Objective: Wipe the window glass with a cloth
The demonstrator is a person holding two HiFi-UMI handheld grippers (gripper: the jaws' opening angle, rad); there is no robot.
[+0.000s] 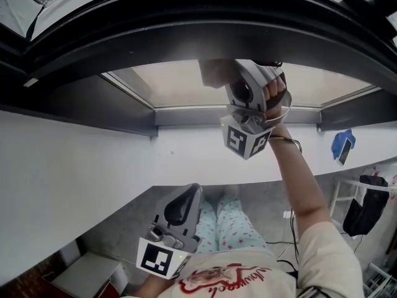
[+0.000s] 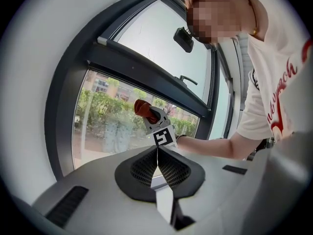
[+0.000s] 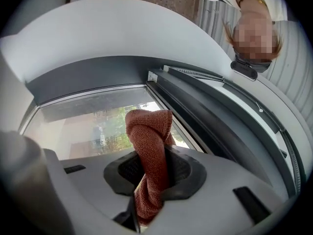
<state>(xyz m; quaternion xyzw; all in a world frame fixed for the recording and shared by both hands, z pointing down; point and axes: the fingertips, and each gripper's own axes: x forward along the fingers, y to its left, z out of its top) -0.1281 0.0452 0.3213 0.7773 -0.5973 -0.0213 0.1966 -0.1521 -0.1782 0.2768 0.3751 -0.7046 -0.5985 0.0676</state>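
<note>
Grip status: right gripper point(image 3: 152, 169), grey plastic body with black ribbed pads, is clamped shut on a rust-red knitted cloth point(image 3: 149, 131). The cloth is pinched at mid-length. A folded, rounded wad stands proud of the jaws toward the pane, and a short tail hangs behind them. Judgement: held this way so that the soft wad, not the hard pads, meets the glass.

Second unit: left gripper point(image 2: 158, 164), same build, has its jaws pressed together with nothing between them. The head view shows it low in front of the person's body, well apart from the window. Judgement: parked out of the way, since one gripper is enough for wiping.

Outward: the person's right arm is raised and extended. This puts the cloth at the clear lower window glass pane point(image 3: 83, 114), near the edge that runs beside the dark grey metal window frame point(image 3: 210, 116). In the left gripper view the wad looks to lie against the glass, but no view confirms contact. Greenery shows through the pane. No smears can be made out.

Step in hand, as judged: a wiping stroke on the lower pane, at or just short of contact. The next move calls for light, steady pressure and a sweep across, with the pads kept off the glass and the wad clear of the frame.
</note>
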